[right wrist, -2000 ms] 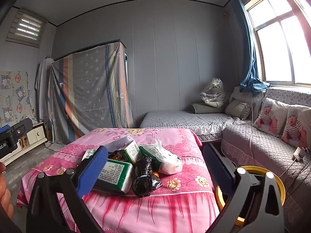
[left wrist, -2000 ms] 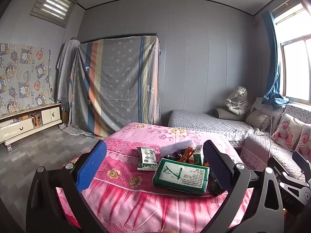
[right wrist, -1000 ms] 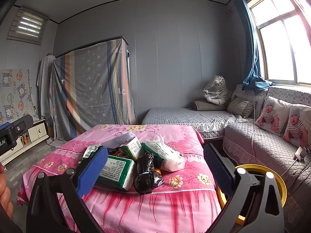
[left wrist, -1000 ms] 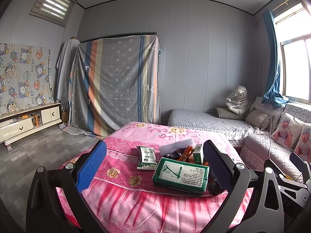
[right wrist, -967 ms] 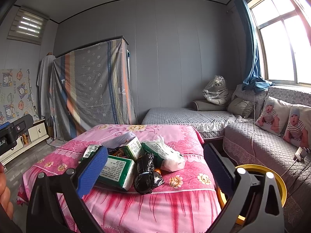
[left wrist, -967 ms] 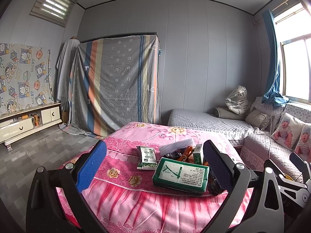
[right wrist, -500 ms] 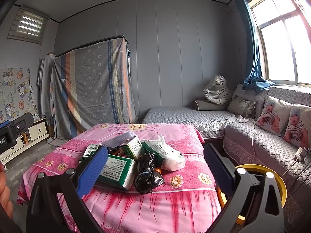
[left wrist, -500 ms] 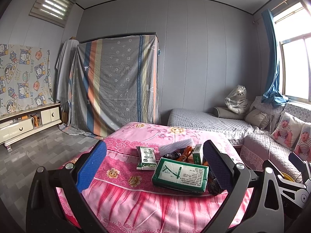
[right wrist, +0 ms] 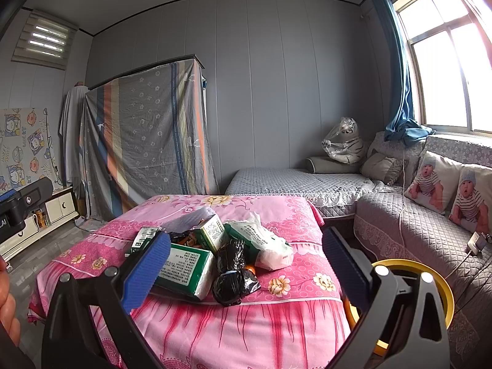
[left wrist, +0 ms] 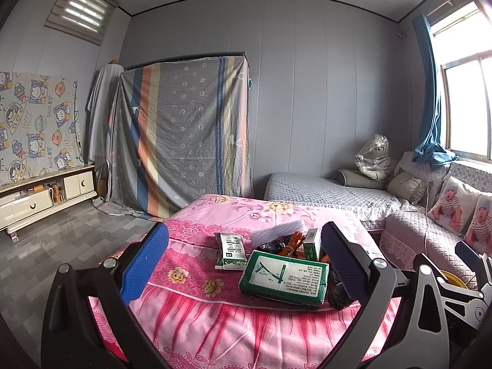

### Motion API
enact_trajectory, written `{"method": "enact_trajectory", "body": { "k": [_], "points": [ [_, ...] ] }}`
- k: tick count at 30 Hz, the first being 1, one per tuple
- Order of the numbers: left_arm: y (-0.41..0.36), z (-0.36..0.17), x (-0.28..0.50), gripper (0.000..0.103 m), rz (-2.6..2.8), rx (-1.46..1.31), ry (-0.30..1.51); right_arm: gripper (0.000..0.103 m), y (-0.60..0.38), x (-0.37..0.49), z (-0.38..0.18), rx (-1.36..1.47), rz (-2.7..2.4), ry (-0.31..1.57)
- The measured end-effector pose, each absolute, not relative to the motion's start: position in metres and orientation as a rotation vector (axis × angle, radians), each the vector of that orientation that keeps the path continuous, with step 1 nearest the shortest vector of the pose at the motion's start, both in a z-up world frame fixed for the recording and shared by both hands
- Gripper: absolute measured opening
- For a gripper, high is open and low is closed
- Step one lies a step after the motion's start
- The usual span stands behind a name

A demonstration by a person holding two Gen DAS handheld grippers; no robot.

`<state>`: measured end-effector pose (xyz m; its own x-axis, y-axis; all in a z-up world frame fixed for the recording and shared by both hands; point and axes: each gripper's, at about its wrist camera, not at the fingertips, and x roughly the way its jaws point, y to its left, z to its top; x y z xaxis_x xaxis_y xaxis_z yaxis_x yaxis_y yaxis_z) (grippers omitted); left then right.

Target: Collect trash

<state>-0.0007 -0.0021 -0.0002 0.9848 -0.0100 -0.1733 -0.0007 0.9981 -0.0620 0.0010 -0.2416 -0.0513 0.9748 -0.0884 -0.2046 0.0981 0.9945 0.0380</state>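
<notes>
Little has moved over the last two seconds: both wrist views have tilted up a touch, so the pile of rubbish sits slightly lower and closer in frame, and nothing on the pink floral cloth (left wrist: 196, 313) has been shifted.

Taking the big green packet (left wrist: 283, 276) as the landmark: a smaller green-and-white sachet (left wrist: 230, 250) lies just beside it on its far left, a white tissue pack (left wrist: 278, 230) lies behind it, and between those and the packet sit orange wrappers (left wrist: 293, 241) and a small upright green box (left wrist: 312, 243). From the right wrist view the same green packet (right wrist: 181, 269) has a knotted black plastic bag (right wrist: 230, 273) touching its right edge, and a green-and-white soft pack (right wrist: 261, 240) lies just beyond that bag. A yellow-rimmed bin (right wrist: 430, 279) stands on the floor well to the right of the packet, beside the grey sofa (right wrist: 424, 230).

The task looks barely begun (every piece appears to be still on the cloth, and what the bin holds is hidden). All of it remains to be carried over.

The left gripper (left wrist: 243, 264) has its blue pads spread wide, holding nothing and touching nothing. The right gripper (right wrist: 246, 269) is likewise spread wide and empty, clear of the pile.
</notes>
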Motion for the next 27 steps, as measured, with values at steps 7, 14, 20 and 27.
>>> {"method": "enact_trajectory", "body": {
  "k": [7,14,20,27],
  "points": [
    [-0.0037,0.0011,-0.0009,0.095,-0.007,-0.060,0.176,0.095,-0.2414,0.0016,-0.0513,0.047,-0.094,0.204],
    [-0.0014,0.0009,-0.0025,0.095,-0.010,-0.062,0.180,0.095,-0.2419,0.0020,-0.0511,0.046,-0.094,0.206],
    [-0.0017,0.0005,-0.0023,0.095,-0.010,-0.062,0.181,0.095,-0.2417,0.0021,-0.0514,0.047,-0.096,0.206],
    [-0.0016,-0.0028,-0.0010,0.095,-0.010,-0.061,0.180,0.095,-0.2423,0.0006,-0.0509,0.047,-0.097,0.207]
  ]
}}
